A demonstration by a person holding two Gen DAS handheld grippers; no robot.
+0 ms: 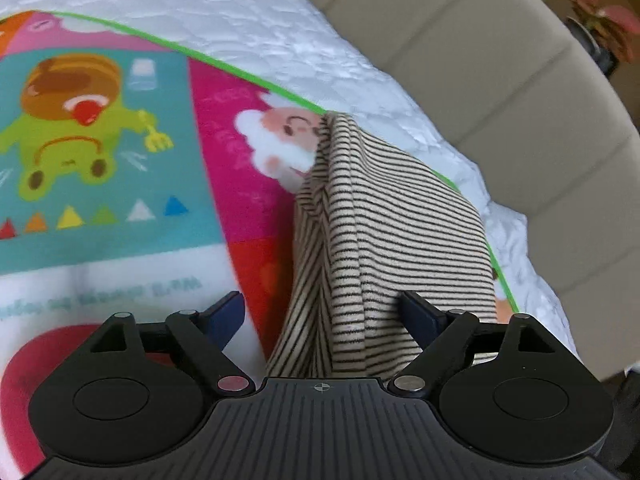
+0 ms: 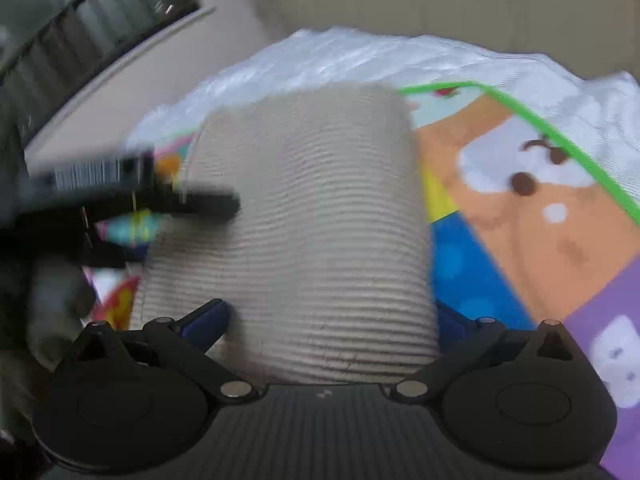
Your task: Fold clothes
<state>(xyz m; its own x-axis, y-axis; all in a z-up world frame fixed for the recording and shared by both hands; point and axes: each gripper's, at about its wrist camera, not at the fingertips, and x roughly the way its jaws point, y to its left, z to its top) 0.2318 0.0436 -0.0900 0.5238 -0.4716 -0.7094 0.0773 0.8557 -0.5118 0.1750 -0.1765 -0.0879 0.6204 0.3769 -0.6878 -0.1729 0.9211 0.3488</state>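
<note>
Garment (image 1: 384,240): striped, centre right of the left view; fills the centre of the right view, blurred.
Left tongs (image 1: 322,312): spread wide, cloth draped between the 2 fingers.
Right tongs (image 2: 332,320): spread wide, cloth between.
Mat (image 1: 120,140): cartoon-printed, beneath garment.
Quilt (image 1: 240,8): white, upper frame.

— What sits between the left gripper (image 1: 322,312) fingers?
— A bunched striped garment (image 1: 384,240), fingers spread apart around it.
— Underneath?
— A cartoon play mat (image 1: 120,152) over white quilting (image 1: 248,12).
</note>
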